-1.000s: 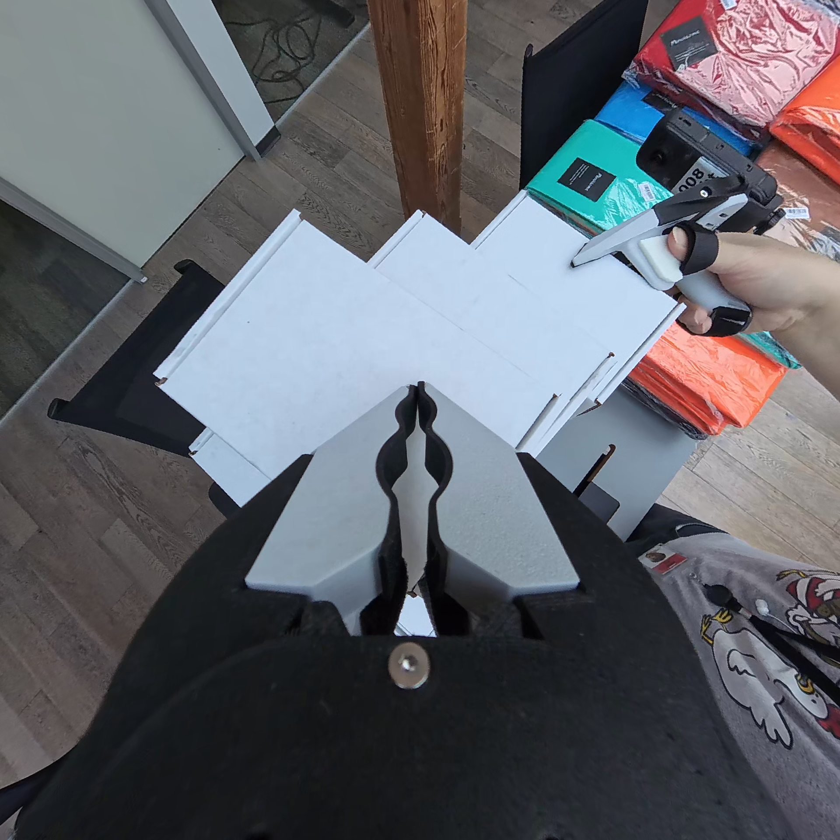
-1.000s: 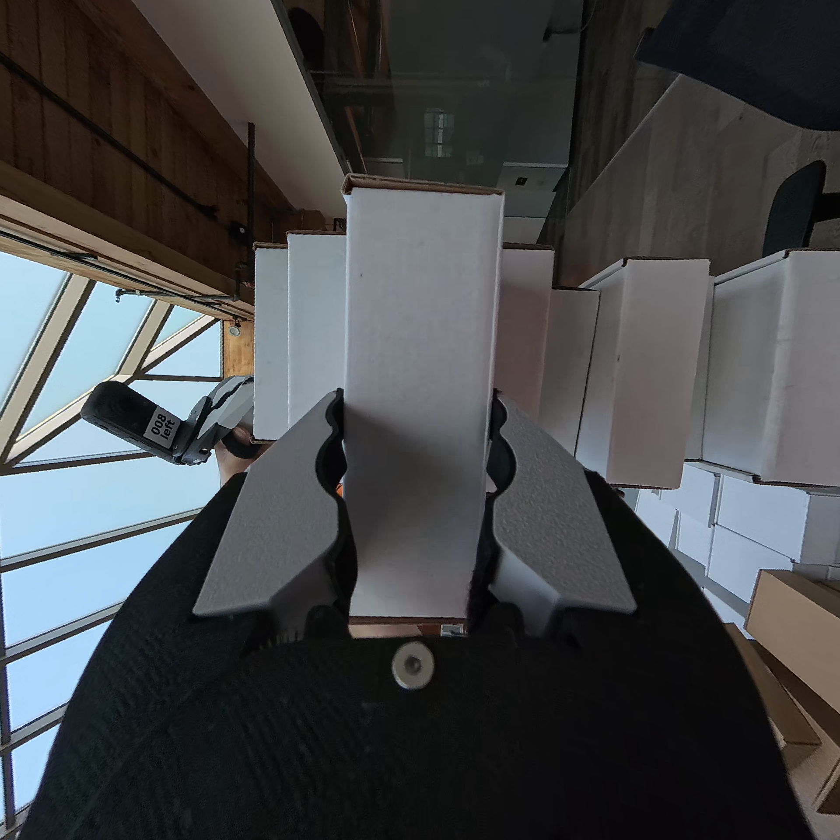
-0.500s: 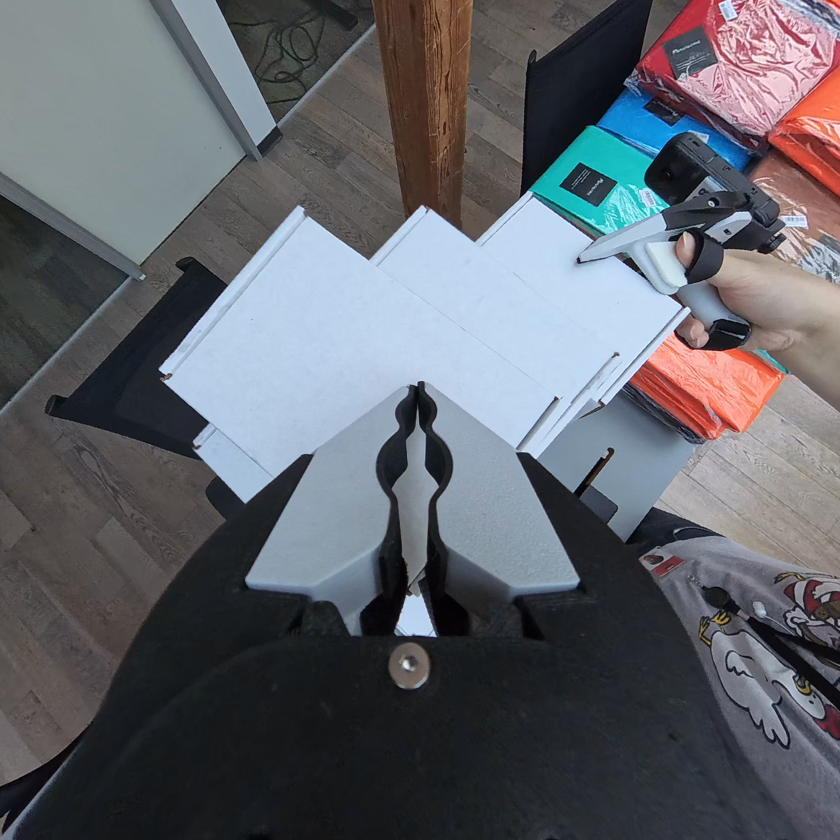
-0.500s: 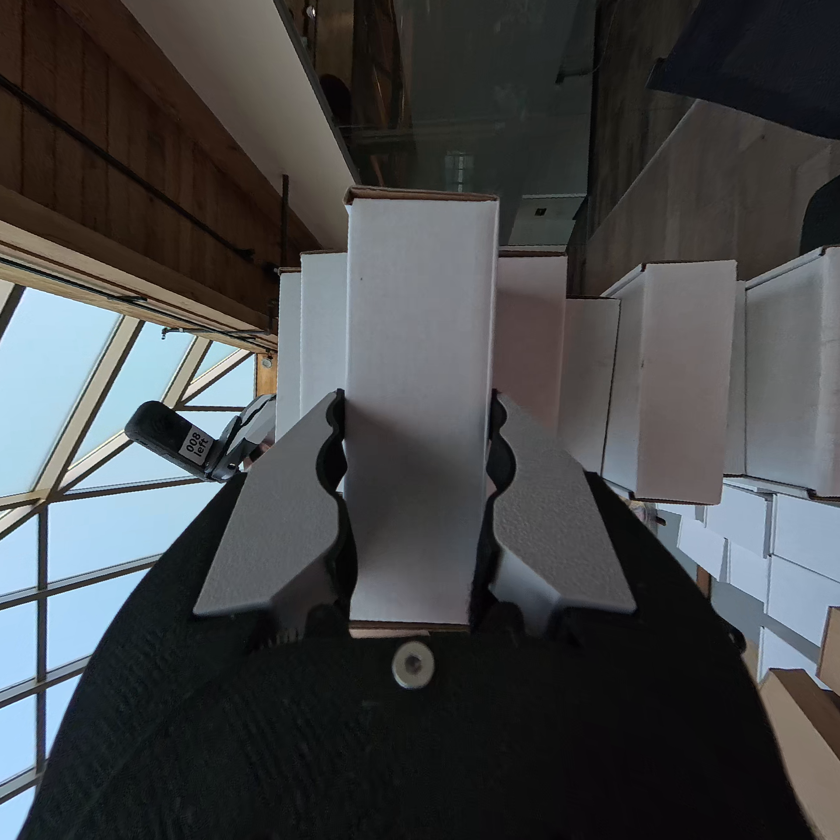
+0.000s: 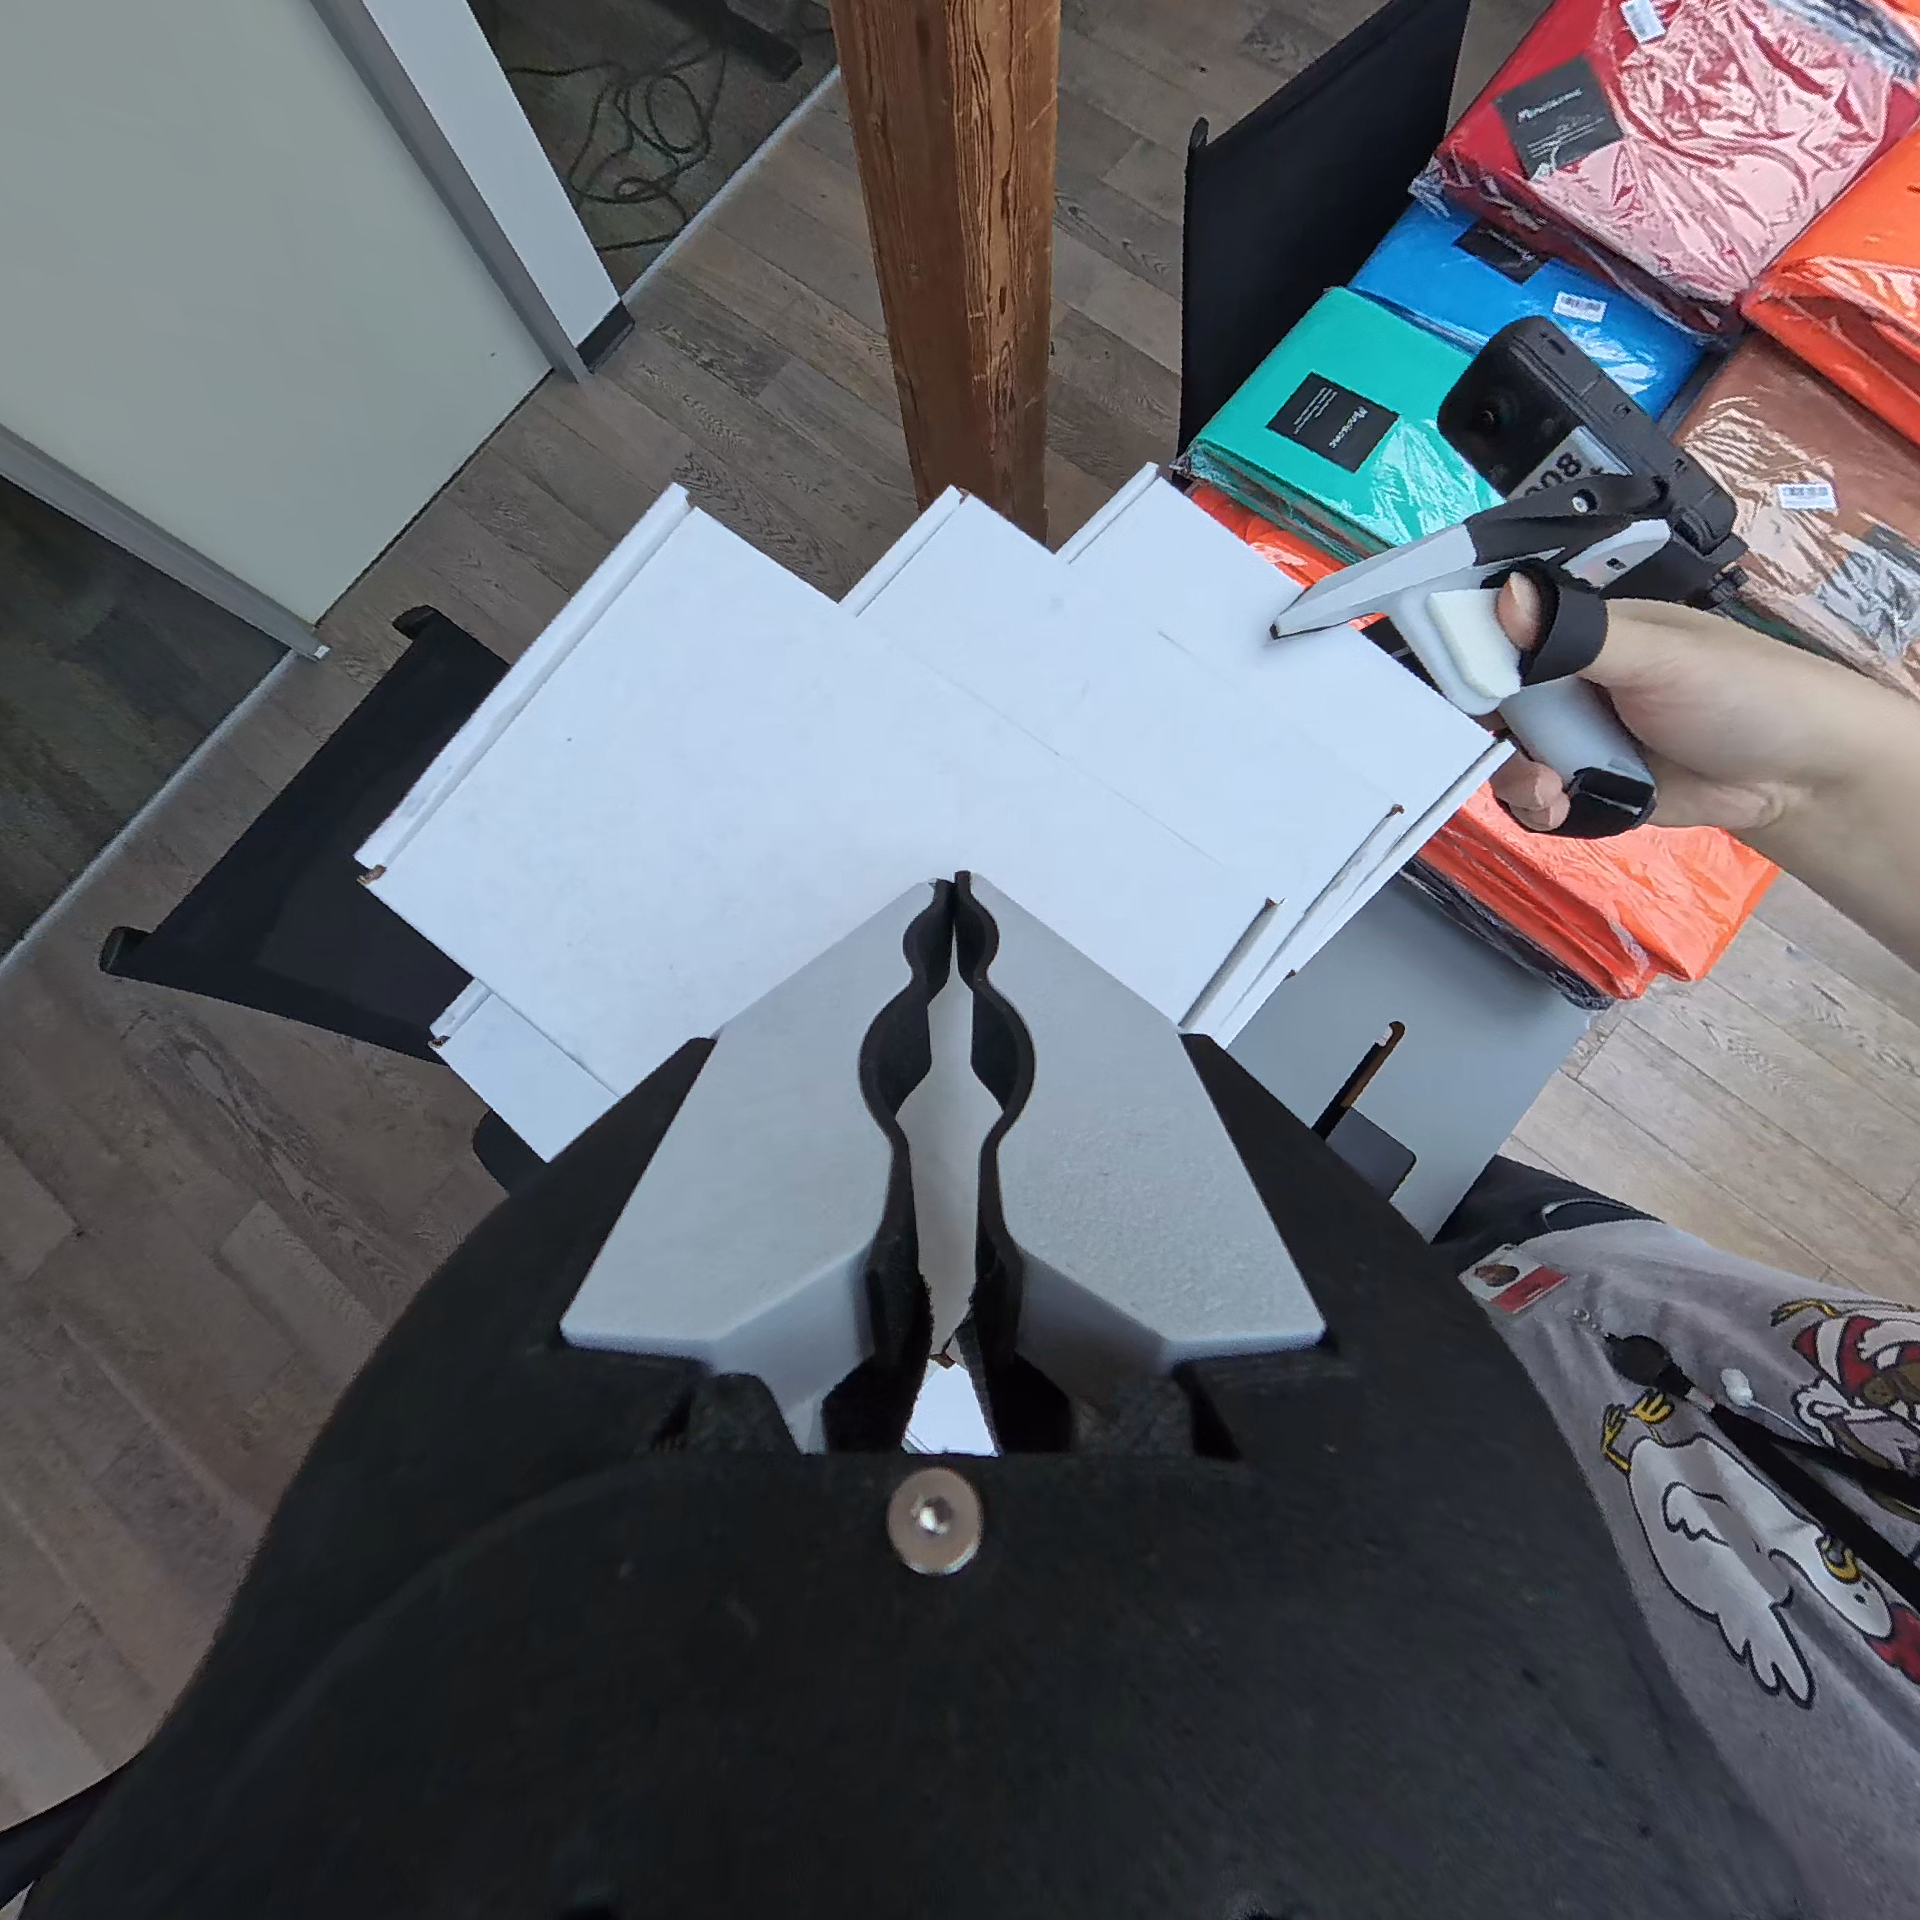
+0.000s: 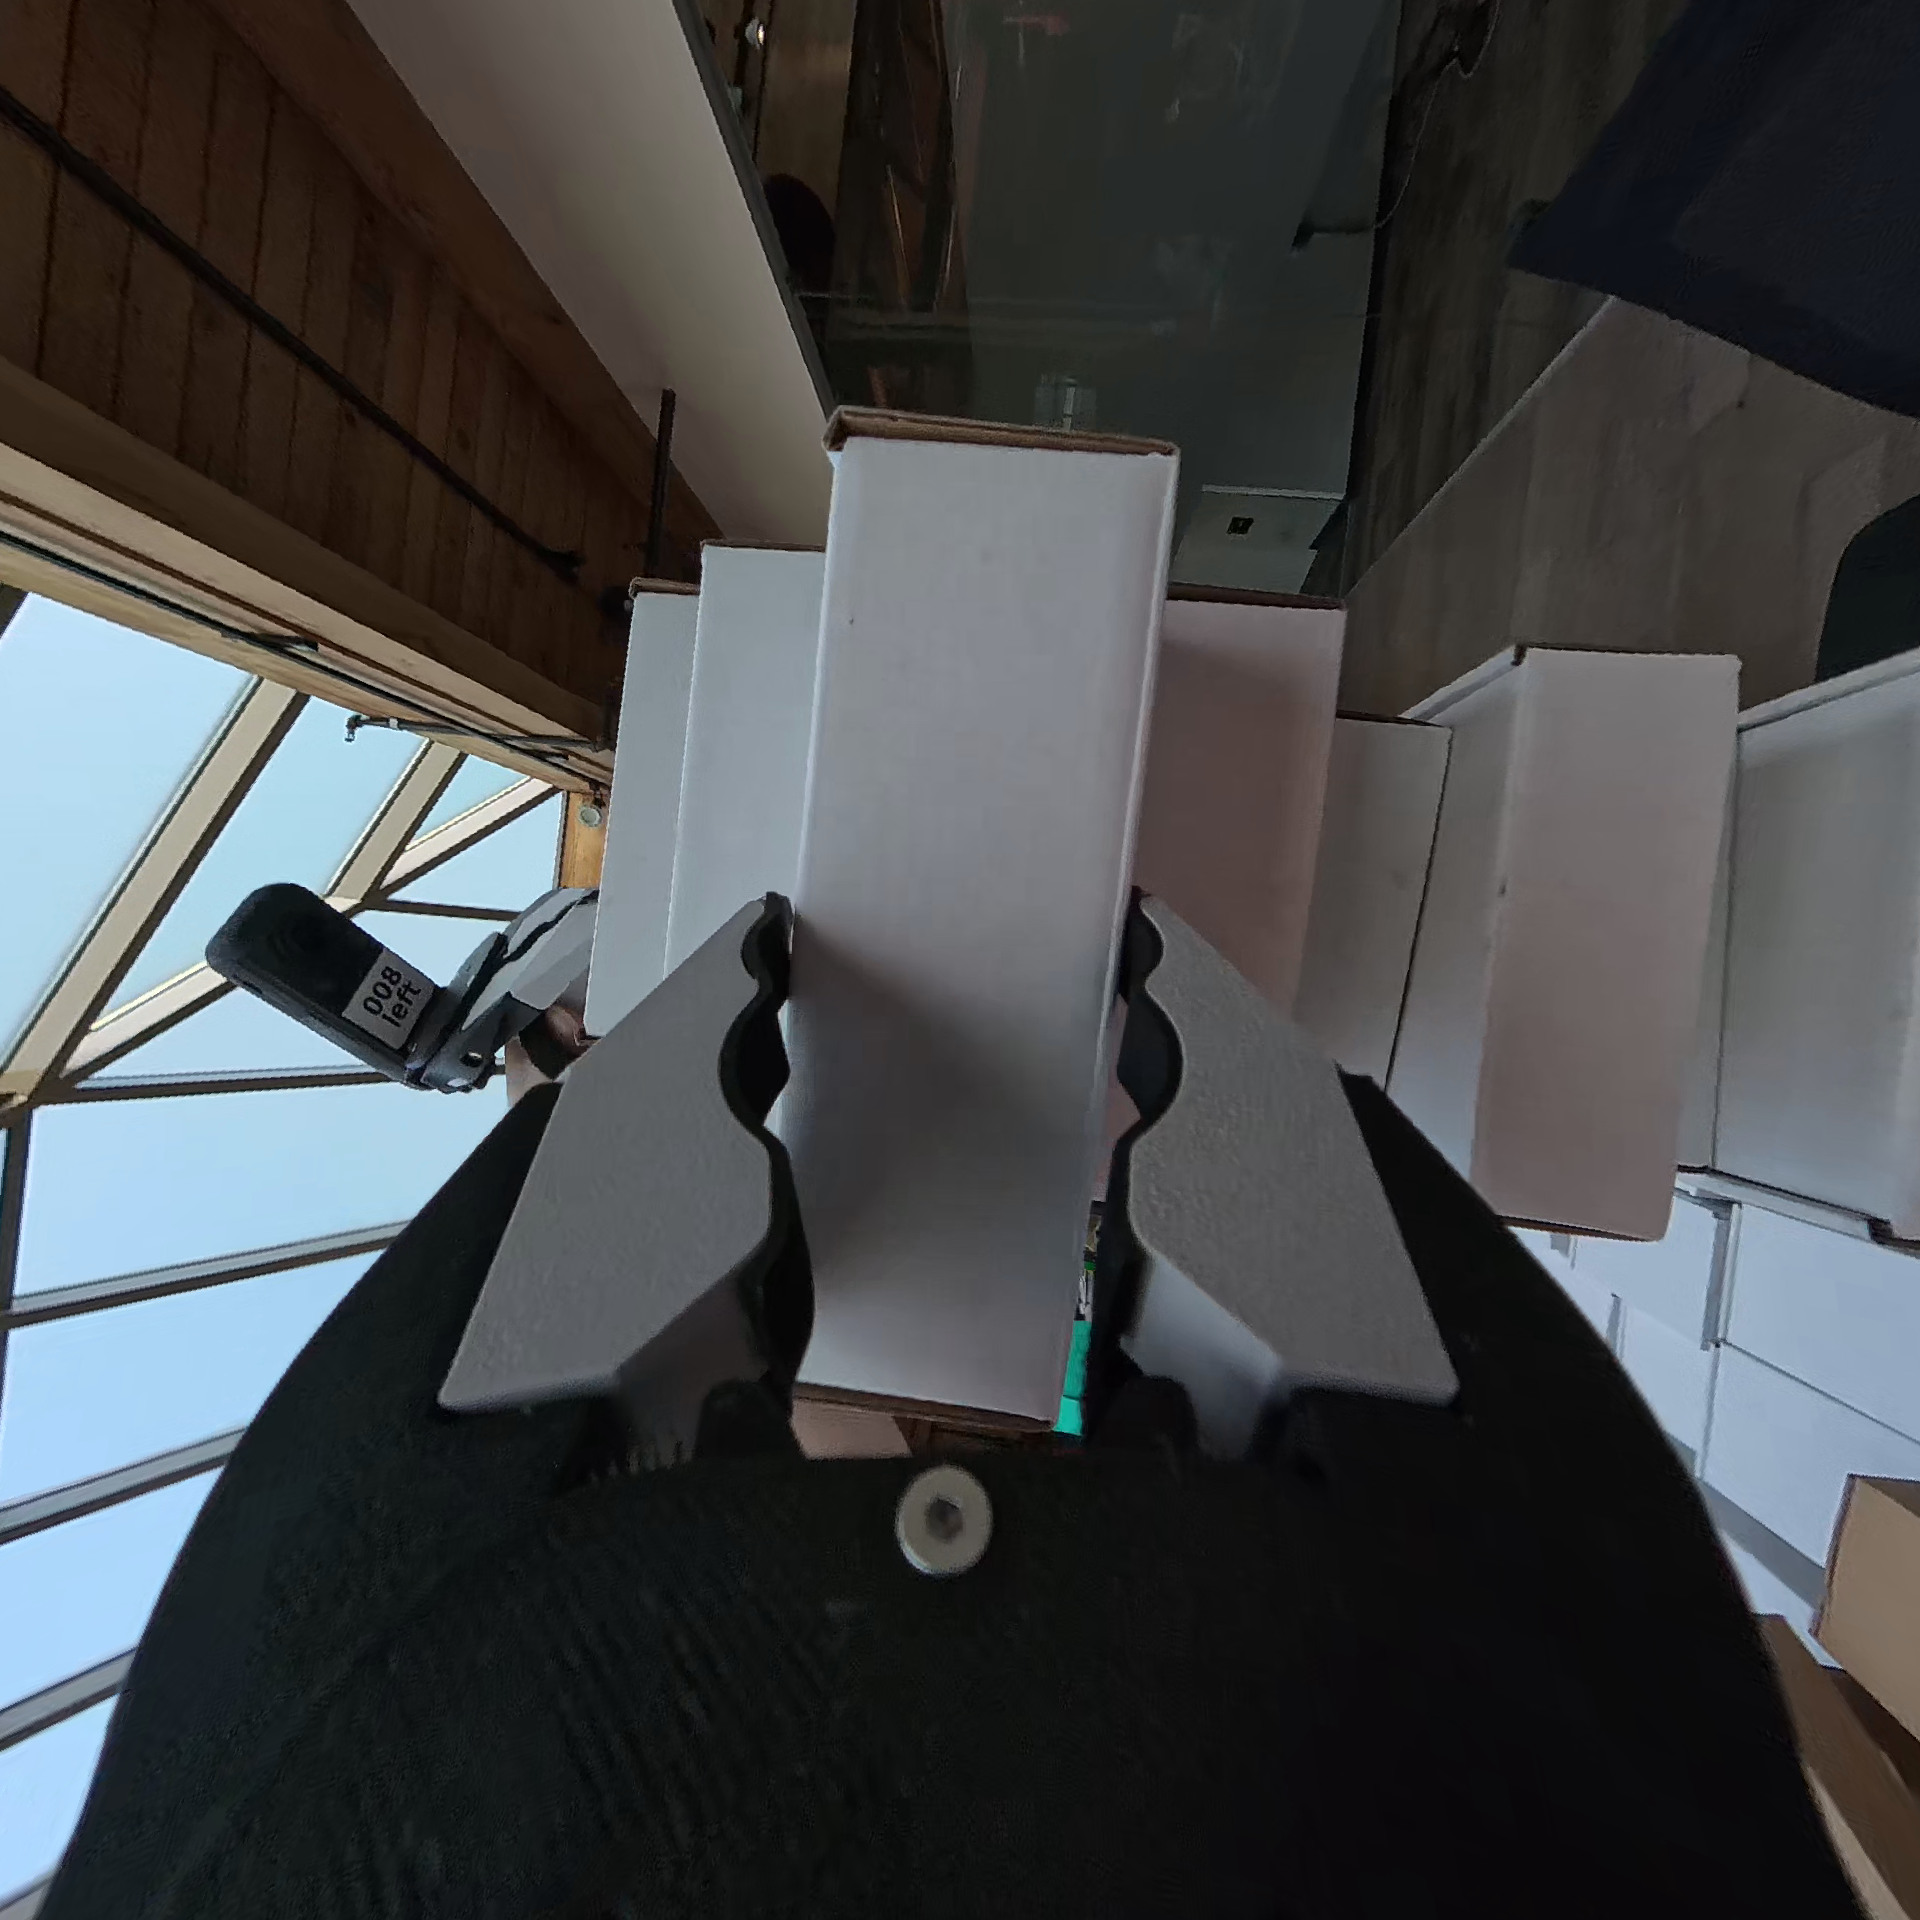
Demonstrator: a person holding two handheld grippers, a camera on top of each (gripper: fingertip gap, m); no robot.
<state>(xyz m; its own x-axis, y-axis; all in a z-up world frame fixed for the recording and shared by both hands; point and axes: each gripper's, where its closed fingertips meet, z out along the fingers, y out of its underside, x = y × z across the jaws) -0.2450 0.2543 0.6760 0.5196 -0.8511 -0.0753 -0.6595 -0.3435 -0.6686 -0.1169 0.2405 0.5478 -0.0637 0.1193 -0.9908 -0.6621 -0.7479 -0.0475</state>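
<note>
A flat, unfolded white cardboard box (image 5: 779,779) is held in the air between both grippers. My left gripper (image 5: 956,883) is shut on its near edge, and a strip of card runs back between the fingers. My right gripper (image 6: 956,914) is closed across a narrow white flap (image 6: 987,675) of the same box. Its fingers press the flap's two long edges, with a thin gap low by the right finger. The right gripper (image 5: 1283,629) also shows in the left wrist view, held by a hand at the box's far right corner. The left gripper (image 6: 499,987) shows beyond the flap in the right wrist view.
A wooden post (image 5: 956,260) stands just behind the box. Wrapped garments in orange (image 5: 1558,883), teal (image 5: 1330,416) and red (image 5: 1662,135) lie stacked on a grey stand (image 5: 1403,1039) at right. A black frame (image 5: 291,904) is at left. Folded white boxes (image 6: 1558,935) are stacked nearby.
The right gripper has swung a little, so its background has shifted and the flap now leans slightly between its fingers. The left gripper keeps the same hold on the box.
</note>
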